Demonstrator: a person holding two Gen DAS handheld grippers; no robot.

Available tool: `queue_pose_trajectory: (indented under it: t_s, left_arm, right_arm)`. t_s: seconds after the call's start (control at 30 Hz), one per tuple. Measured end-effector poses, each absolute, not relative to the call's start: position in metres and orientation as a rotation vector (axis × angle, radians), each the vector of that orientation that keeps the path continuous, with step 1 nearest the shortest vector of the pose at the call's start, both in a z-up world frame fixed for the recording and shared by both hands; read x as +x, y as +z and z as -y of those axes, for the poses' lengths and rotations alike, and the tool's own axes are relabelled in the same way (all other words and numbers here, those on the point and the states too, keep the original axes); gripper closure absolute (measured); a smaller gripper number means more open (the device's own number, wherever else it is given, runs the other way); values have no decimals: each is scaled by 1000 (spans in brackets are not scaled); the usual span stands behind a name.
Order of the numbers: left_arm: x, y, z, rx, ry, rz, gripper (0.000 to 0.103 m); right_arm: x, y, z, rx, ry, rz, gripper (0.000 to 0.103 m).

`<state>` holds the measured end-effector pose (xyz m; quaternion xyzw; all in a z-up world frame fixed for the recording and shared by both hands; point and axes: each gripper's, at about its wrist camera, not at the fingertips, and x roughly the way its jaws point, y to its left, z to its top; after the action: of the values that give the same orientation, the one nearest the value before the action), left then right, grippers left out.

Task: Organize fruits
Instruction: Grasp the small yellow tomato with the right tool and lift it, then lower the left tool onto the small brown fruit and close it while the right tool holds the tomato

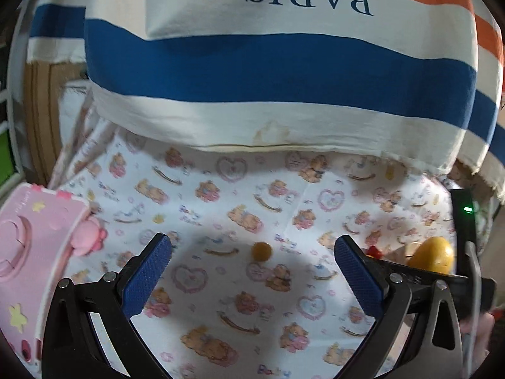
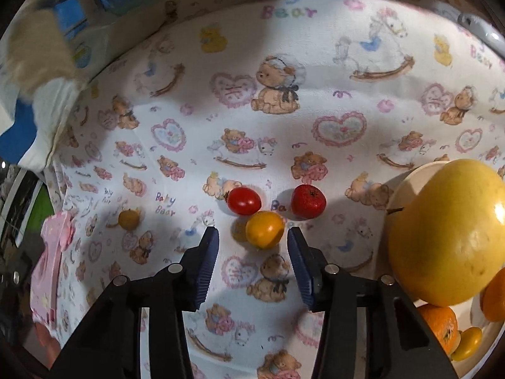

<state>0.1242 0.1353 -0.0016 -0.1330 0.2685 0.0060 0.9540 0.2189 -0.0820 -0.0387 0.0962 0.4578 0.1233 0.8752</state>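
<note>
Your right gripper [image 2: 252, 246] has its jaws narrowly parted, gripping nothing; the small round yellow-orange tomato [image 2: 264, 229] lies on the bear-print cloth [image 2: 315, 72] just ahead of the blue pads [image 2: 208, 265]. Touching it behind sits a red cherry tomato [image 2: 244, 201], with a red berry-like fruit [image 2: 308, 201] close by. Only this view shows the large yellow fruit [image 2: 448, 233] and the oranges [image 2: 440, 323] on the pale round plate [image 2: 410, 177] at right. Your left gripper [image 1: 252, 268] holds its jaws wide and empty over the cloth, a small round dull-yellow fruit [image 1: 262, 250] lying beyond them; only this view shows your striped PARIS shirt [image 1: 277, 63] and the pink foam toy [image 1: 28, 246] at left
</note>
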Motion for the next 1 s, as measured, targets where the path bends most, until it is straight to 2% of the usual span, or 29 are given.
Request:
queue_pose_trajectory:
  t_s: [0.03,0.27,0.43,0.6,0.87,1.0]
  left_arm:
    - [125,-1,-134,-275,1,-555,1]
    - [132,-9,-127,-262,-44,-630,1]
    - [127,-8,-110,-154,-4,-624,1]
    - [127,-8,-113,-184,-34,-631,1]
    - [121,-2,-107,-164,-40,-601,1]
    - [113,5,-101,-148,-61,-561,9]
  right_arm:
    - [222,-39,79,183,253,-959,63]
    - [232,-46,67,95,193,-957,74]
    - [231,-49,68,85,199,-956,75]
    - [222,-42,73,82,215,-950,75]
    - [173,-21,98,115,298,-764,75]
    - [152,-12,105,80,297,-630,75]
